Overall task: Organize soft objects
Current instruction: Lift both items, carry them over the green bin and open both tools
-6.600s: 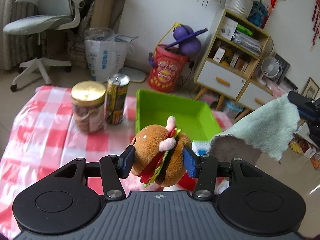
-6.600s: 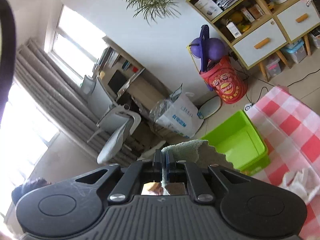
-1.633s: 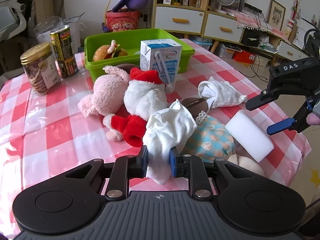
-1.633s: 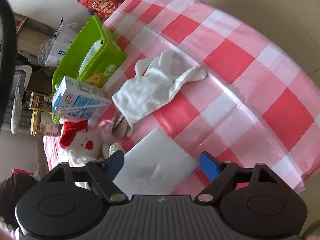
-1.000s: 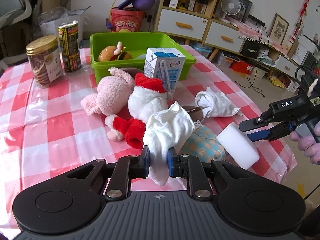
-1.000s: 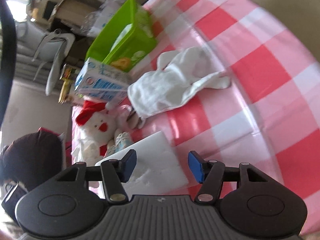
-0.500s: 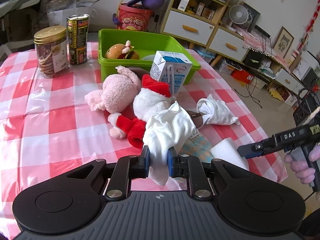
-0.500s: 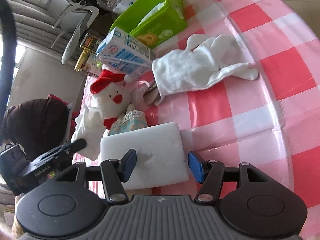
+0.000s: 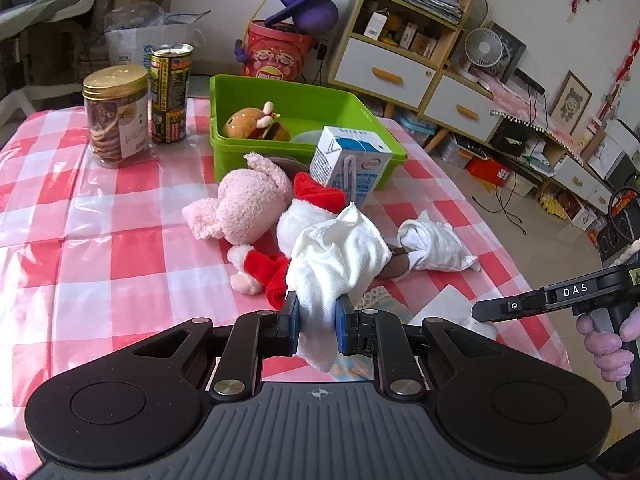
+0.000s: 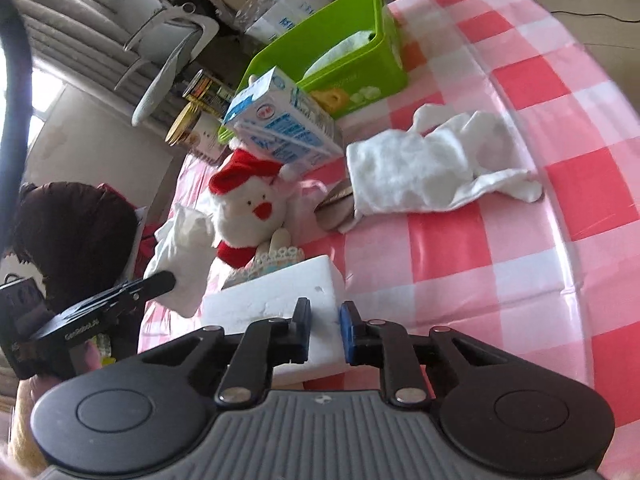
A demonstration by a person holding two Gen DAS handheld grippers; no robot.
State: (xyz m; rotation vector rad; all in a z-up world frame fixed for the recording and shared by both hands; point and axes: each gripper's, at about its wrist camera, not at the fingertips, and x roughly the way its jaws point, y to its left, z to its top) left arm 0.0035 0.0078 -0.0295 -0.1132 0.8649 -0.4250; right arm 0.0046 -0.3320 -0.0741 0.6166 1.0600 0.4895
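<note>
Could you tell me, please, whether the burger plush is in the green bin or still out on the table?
In the bin. The burger plush lies inside the green bin, below its rim, near the back left corner.

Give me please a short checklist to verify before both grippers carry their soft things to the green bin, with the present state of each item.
1. left gripper holds the white cloth: ok, jaws pinch it.
2. right gripper holds the white sponge block: ok, the jaws have just been closing and pinch one corner only.
3. Sponge grip firm enough to lift: cannot tell.
4. Room in the green bin: ok, only the burger plush and a pale item lie inside.
5. Path to the bin clear: not ok, the milk carton and Santa plush stand in front of it.
</note>
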